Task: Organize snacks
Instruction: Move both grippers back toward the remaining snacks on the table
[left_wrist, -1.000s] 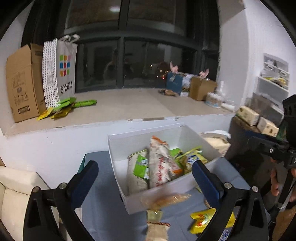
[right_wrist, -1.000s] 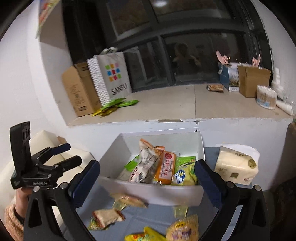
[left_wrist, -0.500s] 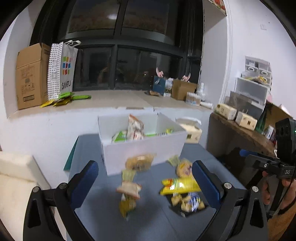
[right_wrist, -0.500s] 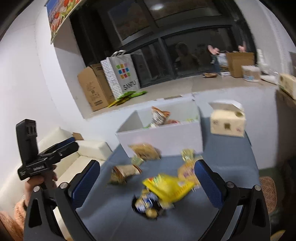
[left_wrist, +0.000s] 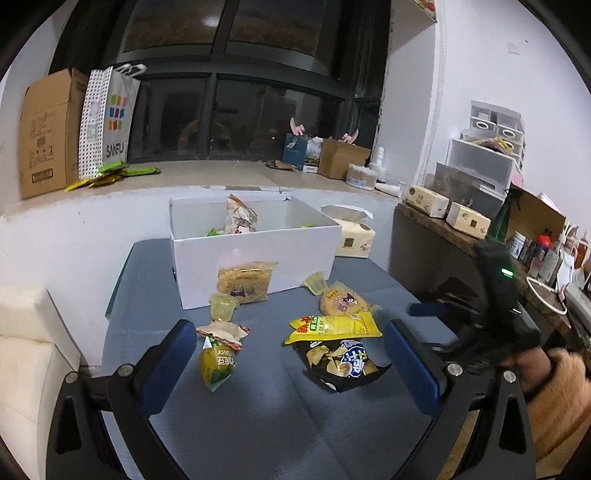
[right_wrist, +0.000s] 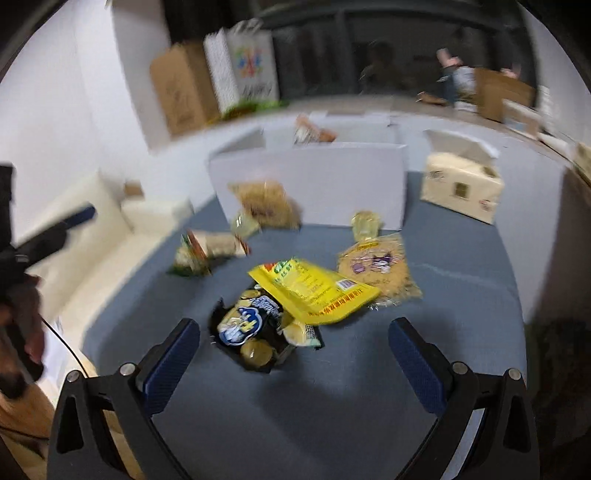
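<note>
A white box (left_wrist: 258, 258) with several snack packs in it stands at the far side of the grey-blue table (left_wrist: 266, 413); it also shows in the right wrist view (right_wrist: 314, 184). Loose snacks lie in front of it: a yellow packet (left_wrist: 336, 326) (right_wrist: 314, 291) over a black chip bag (left_wrist: 341, 363) (right_wrist: 251, 332), two crispy noodle packs (left_wrist: 243, 280) (left_wrist: 341, 301), two jelly cups (left_wrist: 222, 306) (left_wrist: 316, 283), a green-yellow pouch (left_wrist: 216, 363). My left gripper (left_wrist: 291, 358) is open and empty above the near table. My right gripper (right_wrist: 295, 354) is open and empty, just behind the chip bag.
A tissue box (left_wrist: 352, 236) (right_wrist: 461, 192) stands right of the white box. A windowsill behind holds a cardboard box (left_wrist: 46, 133), a SANFU bag (left_wrist: 109, 122) and small boxes. A cream sofa (left_wrist: 22, 343) is left of the table; a cluttered shelf (left_wrist: 480, 221) is right.
Both grippers have pulled back from over the white box and dropped toward the near side of the table. The loose snacks in front of the box have come into view. Both stay open.
</note>
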